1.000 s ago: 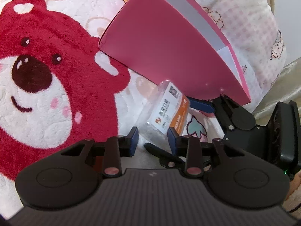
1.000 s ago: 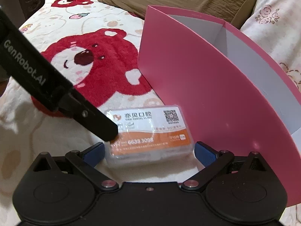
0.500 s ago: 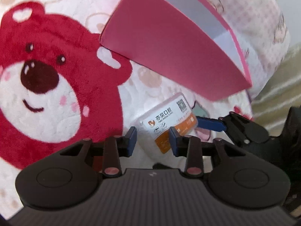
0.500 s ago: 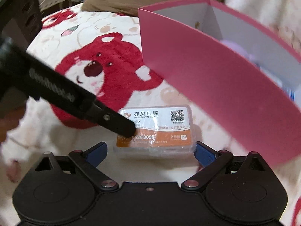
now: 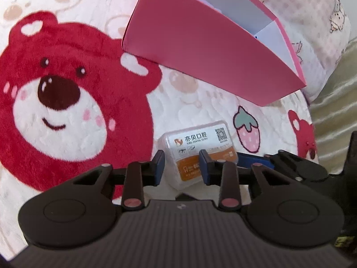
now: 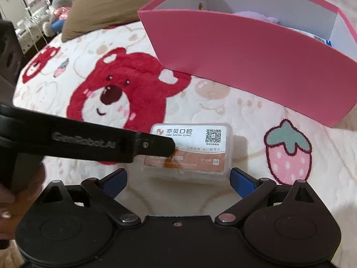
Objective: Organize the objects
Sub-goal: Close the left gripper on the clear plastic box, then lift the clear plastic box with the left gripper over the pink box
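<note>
Pink box (image 6: 256,51) already holds few items — clear dental case (image 6: 191,149) on blanket (image 6: 223,111), not boxed. Right gripper (image 6: 178,178) spread wide, straddling case, no grip. Left gripper (image 5: 181,164) closing, narrow gap, nothing held.

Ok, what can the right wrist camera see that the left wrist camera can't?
Only the right wrist view shows the brown pillow and grey plush toy behind. Only the left wrist view shows striped olive cloth at its right edge. Both show the pink box, the clear case with the orange label, the big red bear and the strawberry print.
</note>
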